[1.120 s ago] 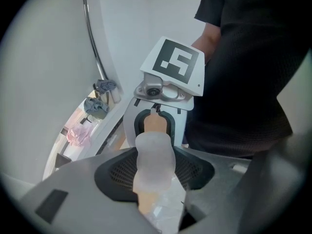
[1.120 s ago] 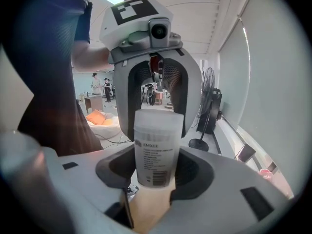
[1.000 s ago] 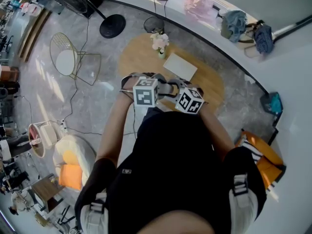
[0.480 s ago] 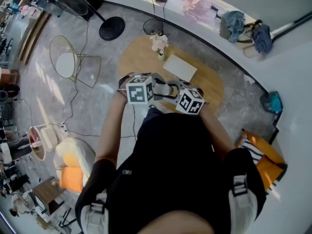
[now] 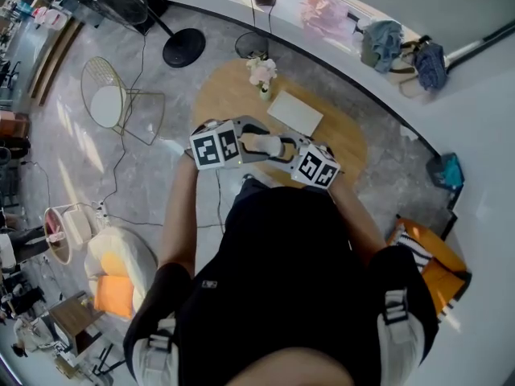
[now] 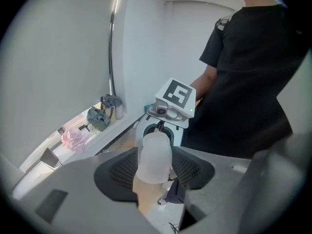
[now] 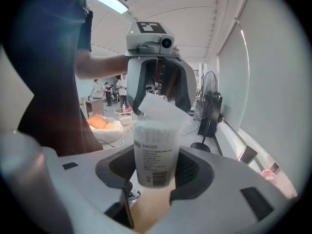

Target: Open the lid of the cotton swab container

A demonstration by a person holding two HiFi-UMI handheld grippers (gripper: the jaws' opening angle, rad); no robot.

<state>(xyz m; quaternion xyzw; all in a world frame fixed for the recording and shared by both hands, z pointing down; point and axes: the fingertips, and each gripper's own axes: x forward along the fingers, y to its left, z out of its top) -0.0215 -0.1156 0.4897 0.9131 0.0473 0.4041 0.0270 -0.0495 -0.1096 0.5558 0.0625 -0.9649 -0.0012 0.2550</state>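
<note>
The right gripper grips the cotton swab container upright. Its jaws press on the labelled wall from either side, low on the body, so the container's top stands clear above them. The left gripper faces it from the far side, and its jaws stand wide but clamp the translucent lid between their pads. The lid sits tilted just above the container's mouth, beyond the right jaws, with the packed swab tips bared beneath it. Whether one edge of the lid touches the rim cannot be told. Both grippers hang above the wooden worktop.
</note>
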